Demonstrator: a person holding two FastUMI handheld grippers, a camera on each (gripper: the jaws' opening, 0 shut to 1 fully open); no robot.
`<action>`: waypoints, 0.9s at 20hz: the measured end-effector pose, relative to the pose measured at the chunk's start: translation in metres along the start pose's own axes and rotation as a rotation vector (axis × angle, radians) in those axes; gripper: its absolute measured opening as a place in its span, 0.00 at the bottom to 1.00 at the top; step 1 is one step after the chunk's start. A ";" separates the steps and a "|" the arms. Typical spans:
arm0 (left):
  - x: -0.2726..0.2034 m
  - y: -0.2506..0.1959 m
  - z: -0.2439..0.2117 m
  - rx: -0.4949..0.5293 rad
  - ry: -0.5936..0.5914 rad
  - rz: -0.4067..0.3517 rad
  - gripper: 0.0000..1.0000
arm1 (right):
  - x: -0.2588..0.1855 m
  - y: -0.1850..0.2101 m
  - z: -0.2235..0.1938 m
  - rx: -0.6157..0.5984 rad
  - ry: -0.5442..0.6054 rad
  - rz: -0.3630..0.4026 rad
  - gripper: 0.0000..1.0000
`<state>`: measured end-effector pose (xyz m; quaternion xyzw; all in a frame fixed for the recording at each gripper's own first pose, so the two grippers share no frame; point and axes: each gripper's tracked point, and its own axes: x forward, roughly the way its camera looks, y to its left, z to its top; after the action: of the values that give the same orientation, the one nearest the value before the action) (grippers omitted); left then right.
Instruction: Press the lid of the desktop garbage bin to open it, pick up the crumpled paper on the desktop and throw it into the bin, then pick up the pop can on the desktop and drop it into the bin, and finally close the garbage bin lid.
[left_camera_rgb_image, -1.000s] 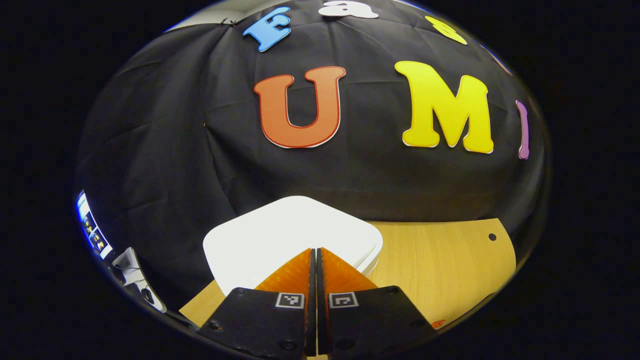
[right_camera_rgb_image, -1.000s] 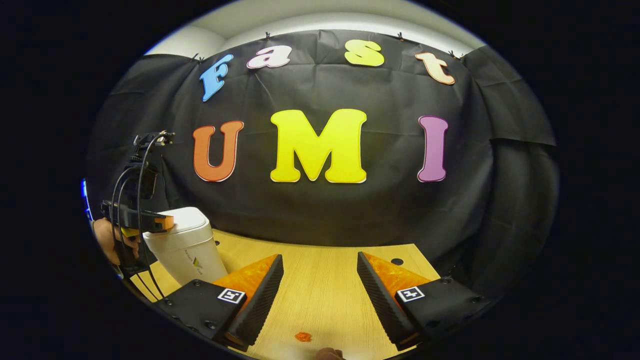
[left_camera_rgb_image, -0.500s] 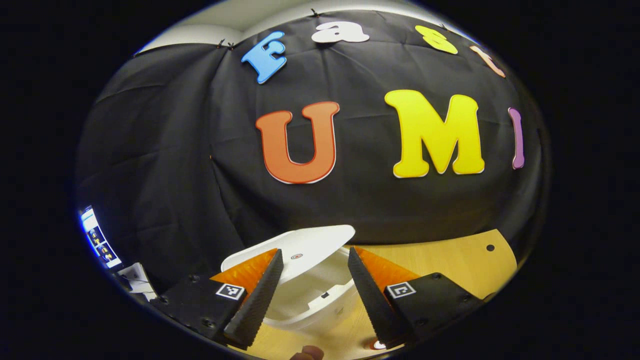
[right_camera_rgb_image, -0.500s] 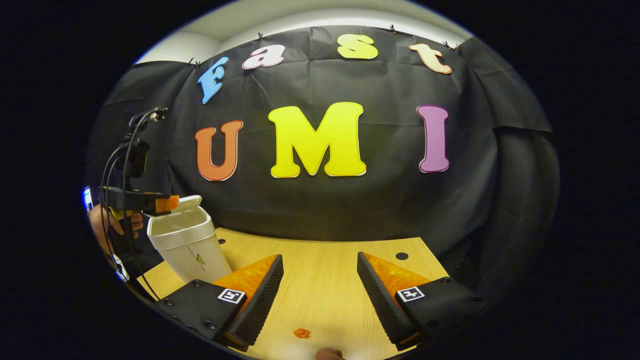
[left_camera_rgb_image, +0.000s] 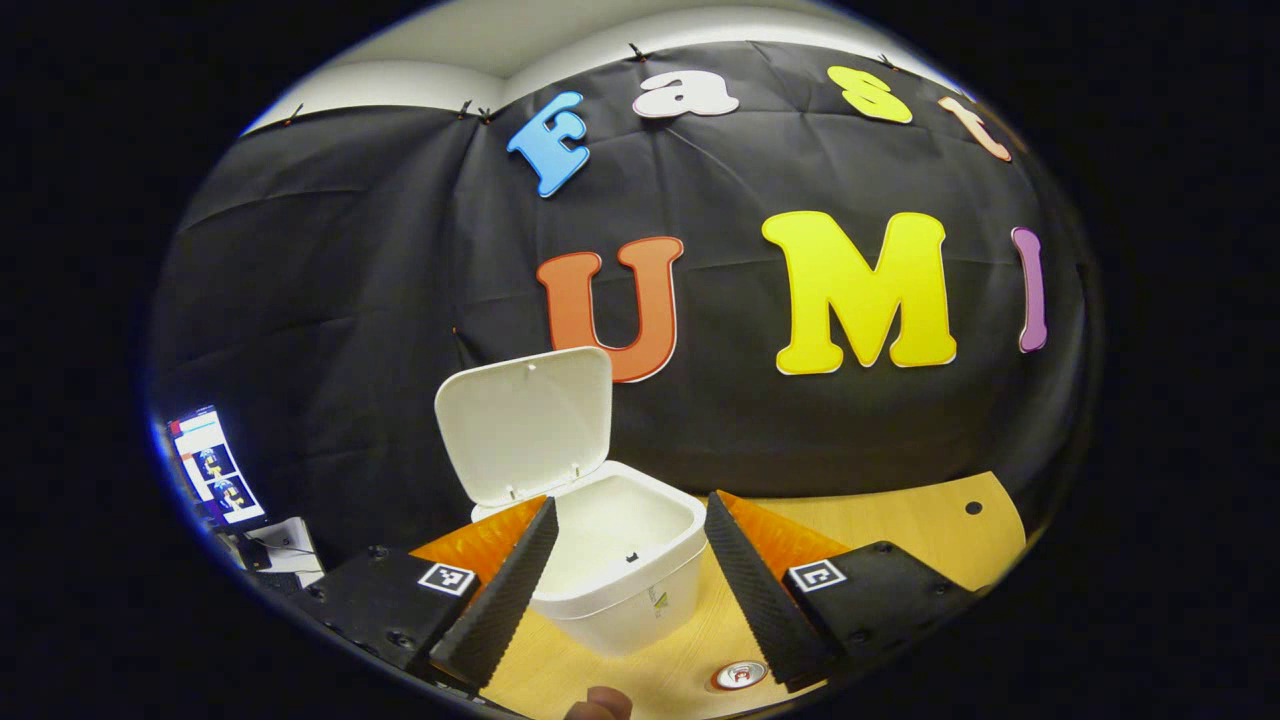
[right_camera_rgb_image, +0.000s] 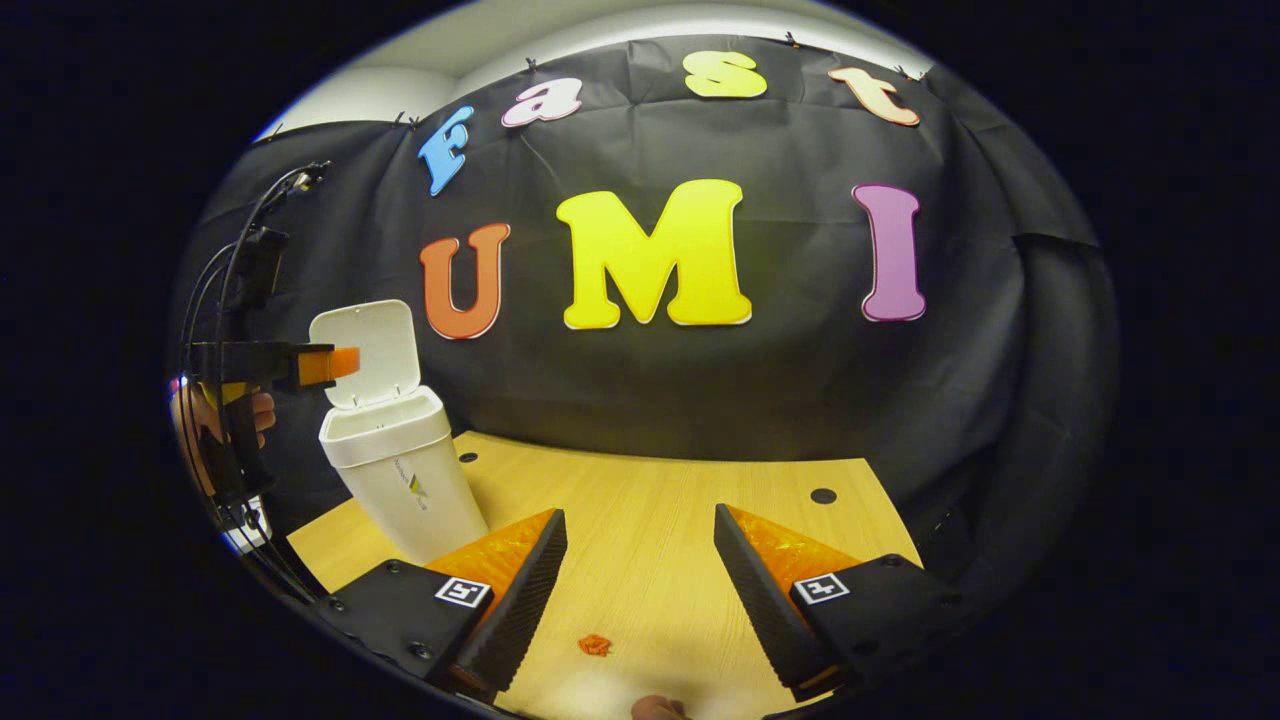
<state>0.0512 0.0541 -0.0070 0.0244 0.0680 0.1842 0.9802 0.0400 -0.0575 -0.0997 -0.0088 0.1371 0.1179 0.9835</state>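
Observation:
The white desktop bin (left_camera_rgb_image: 625, 585) stands open just beyond my left gripper (left_camera_rgb_image: 631, 503), its lid (left_camera_rgb_image: 525, 425) tipped up and back. That gripper is open and holds nothing, hovering above the bin's near rim. A pop can's top (left_camera_rgb_image: 738, 676) shows by the right finger's base. In the right gripper view the bin (right_camera_rgb_image: 410, 480) stands at the left with its lid (right_camera_rgb_image: 365, 350) raised, and the left gripper (right_camera_rgb_image: 325, 365) hangs beside the lid in a hand (right_camera_rgb_image: 215, 420). My right gripper (right_camera_rgb_image: 640, 520) is open over bare wood. A small orange scrap (right_camera_rgb_image: 595, 645) lies between its fingers.
The light wooden table (right_camera_rgb_image: 650, 500) has small round holes (right_camera_rgb_image: 823, 495) near its far edge. A lit monitor (left_camera_rgb_image: 215, 465) sits off the table's left side. Black cloth closes the back and right of the booth.
My left gripper went from shut on the lid's top to open and drew back and up. The lid swung from closed to upright. The right gripper stayed open, shifting only slightly.

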 end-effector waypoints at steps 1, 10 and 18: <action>-0.007 -0.004 -0.008 0.004 0.005 0.000 1.00 | 0.002 -0.002 -0.009 0.000 0.025 0.009 0.94; -0.057 -0.041 -0.112 0.101 0.167 -0.164 0.99 | 0.014 0.022 -0.096 -0.048 0.230 0.036 0.95; -0.072 -0.052 -0.155 0.121 0.222 -0.314 0.99 | 0.040 0.046 -0.168 -0.075 0.395 -0.019 0.92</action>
<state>-0.0192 -0.0170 -0.1553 0.0519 0.1897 0.0260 0.9801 0.0211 -0.0117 -0.2716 -0.0697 0.3228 0.1095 0.9375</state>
